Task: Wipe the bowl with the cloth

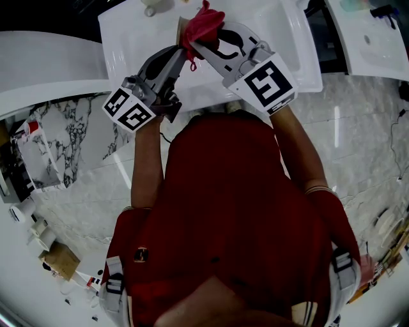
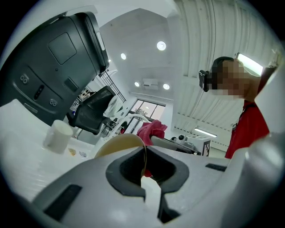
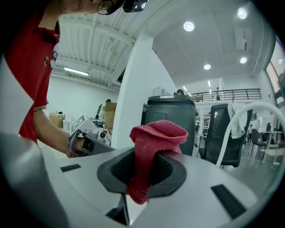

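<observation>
A thin tan bowl is held up on edge, and my left gripper is shut on its rim. In the head view the left gripper reaches up from the lower left to the bowl, which shows only as a tan sliver. My right gripper is shut on a bunched red cloth. Seen from above, the right gripper presses the cloth against the bowl over the white table. The cloth sits right behind the bowl's rim.
A white cup stands on the table at the left, also at the far edge. A dark bin-like machine looms beside it. Black office chairs and a dark bin stand behind. Marble floor surrounds the table.
</observation>
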A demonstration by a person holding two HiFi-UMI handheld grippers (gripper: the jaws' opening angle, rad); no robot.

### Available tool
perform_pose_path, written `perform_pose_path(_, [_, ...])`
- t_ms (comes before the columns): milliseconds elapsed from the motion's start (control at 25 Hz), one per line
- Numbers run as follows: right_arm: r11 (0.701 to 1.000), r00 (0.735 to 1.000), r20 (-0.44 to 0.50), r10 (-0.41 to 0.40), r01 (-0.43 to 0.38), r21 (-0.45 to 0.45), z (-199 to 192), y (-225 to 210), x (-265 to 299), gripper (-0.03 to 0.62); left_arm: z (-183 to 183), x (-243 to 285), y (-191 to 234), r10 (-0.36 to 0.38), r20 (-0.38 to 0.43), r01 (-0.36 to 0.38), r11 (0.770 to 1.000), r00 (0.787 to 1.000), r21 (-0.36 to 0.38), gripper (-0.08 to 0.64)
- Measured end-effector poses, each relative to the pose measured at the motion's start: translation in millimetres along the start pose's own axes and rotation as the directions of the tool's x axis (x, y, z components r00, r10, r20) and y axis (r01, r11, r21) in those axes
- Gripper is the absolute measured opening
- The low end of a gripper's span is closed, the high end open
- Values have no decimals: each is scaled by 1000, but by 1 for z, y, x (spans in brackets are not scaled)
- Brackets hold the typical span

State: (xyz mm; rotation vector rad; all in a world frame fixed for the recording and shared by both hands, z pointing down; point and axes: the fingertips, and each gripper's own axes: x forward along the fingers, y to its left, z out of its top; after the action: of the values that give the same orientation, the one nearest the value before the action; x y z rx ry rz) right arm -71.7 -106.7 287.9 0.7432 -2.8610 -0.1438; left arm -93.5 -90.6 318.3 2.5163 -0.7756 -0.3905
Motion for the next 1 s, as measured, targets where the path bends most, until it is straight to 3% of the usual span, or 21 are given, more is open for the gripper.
perform_pose_path(400, [1000, 1000, -6, -20, 20, -13, -3, -13, -4, 55, -6, -3, -14, -103, -54, 103, 995, 993, 5, 21])
perform_pose_path(1000, [999, 1000, -7, -25, 25, 34, -10, -32, -4, 54, 2, -17, -26, -261, -42, 261, 965, 964, -16, 20])
